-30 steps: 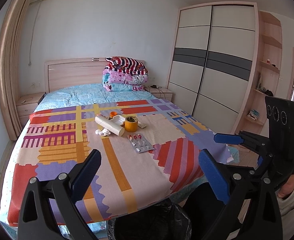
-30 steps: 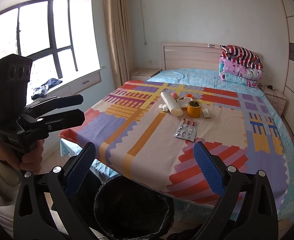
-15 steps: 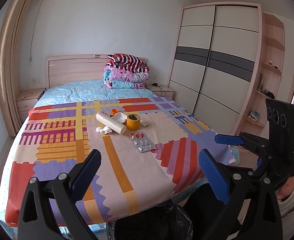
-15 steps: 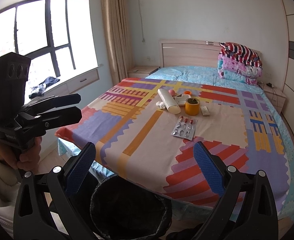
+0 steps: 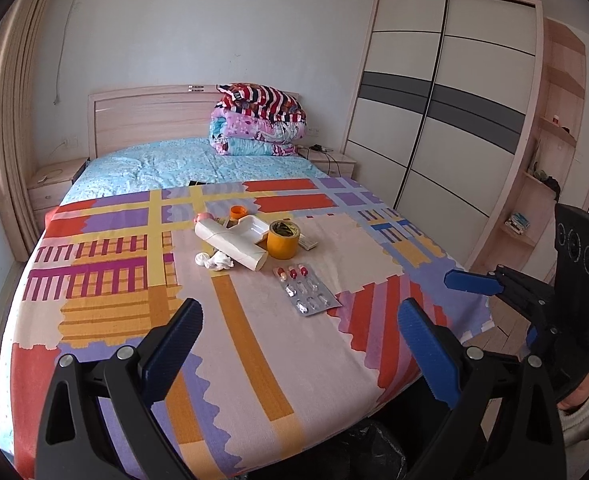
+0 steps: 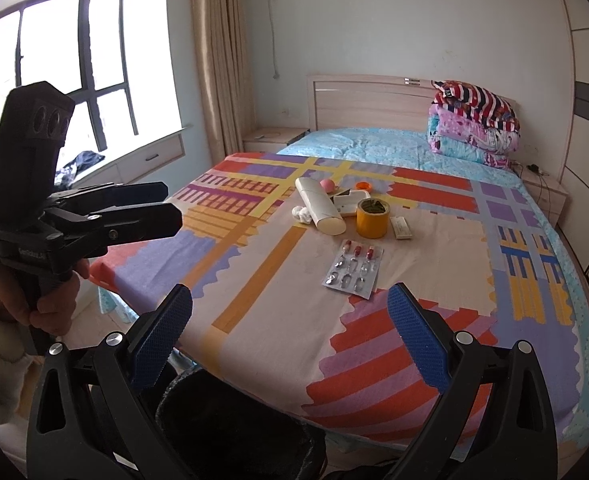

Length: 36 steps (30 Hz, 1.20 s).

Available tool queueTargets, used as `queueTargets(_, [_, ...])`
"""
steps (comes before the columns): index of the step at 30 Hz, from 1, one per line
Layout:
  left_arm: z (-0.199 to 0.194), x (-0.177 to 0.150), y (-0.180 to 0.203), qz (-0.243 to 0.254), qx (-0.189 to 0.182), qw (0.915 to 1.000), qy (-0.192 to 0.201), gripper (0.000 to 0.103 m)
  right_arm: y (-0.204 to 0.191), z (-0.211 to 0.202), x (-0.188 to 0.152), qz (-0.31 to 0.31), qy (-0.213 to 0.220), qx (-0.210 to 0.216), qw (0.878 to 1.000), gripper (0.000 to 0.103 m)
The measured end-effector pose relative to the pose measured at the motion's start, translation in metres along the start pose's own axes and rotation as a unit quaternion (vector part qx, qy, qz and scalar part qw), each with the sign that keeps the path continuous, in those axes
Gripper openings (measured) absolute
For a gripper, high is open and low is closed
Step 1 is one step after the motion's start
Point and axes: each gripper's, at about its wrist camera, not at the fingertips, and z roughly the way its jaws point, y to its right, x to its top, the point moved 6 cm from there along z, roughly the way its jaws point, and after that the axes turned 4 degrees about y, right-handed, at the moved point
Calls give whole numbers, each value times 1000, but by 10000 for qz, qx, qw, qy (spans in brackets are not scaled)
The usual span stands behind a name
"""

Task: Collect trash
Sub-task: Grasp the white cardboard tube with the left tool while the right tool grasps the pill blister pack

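Note:
Trash lies mid-bed on the patterned cover: a pill blister pack (image 5: 306, 290) (image 6: 354, 270), a yellow tape roll (image 5: 282, 239) (image 6: 371, 218), a cream tube (image 5: 230, 243) (image 6: 319, 206), crumpled white tissue (image 5: 214, 261) (image 6: 302, 213), a white tray (image 5: 250, 227), an orange cap (image 5: 238, 211) (image 6: 362, 186) and a small white box (image 6: 400, 227). A black-lined trash bin (image 6: 230, 428) (image 5: 366, 452) stands at the bed's foot. My left gripper (image 5: 300, 354) is open and empty above the bed's foot. My right gripper (image 6: 290, 338) is open and empty above the bin.
The bed (image 5: 114, 360) fills the room's middle, with folded quilts (image 5: 260, 120) at the headboard. A sliding wardrobe (image 5: 442, 120) and shelves stand right; nightstands flank the headboard. A window seat (image 6: 134, 156) and curtain (image 6: 218, 56) are left.
Both grippers have moved forward and closer to the bed; the trash items look larger and nearer. Both stay open and empty.

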Motion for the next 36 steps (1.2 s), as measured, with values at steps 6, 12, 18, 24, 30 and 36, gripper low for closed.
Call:
queueTargets(6, [36,15,-11,-23,44,9999,-147,95,16,25,1,98,-87,-140,9998,99])
queueTargets(12, [74,32,-26,-75,173,9994,-301,95,29,60,6,135,-210,-240,9994,98])
queueTargets(18, [115,42,-53,-335,382,9964,-676,94,41,94,5,348,-367,-358,9981,98])
queueTargets(24, [157,46,-76,-487,656,9921,-954,84,48,129,-1,476,-577,-504,9959,95])
queueTargets(30, [198,40,-101,-838,819,9850,-1266,72,56,145,-6,644,-733,-610,9934,85])
queueTargets(36, [216,32,-111,-1031,781,9809,-1453,56,58,152,-9,629,-821,-697,9922,74])
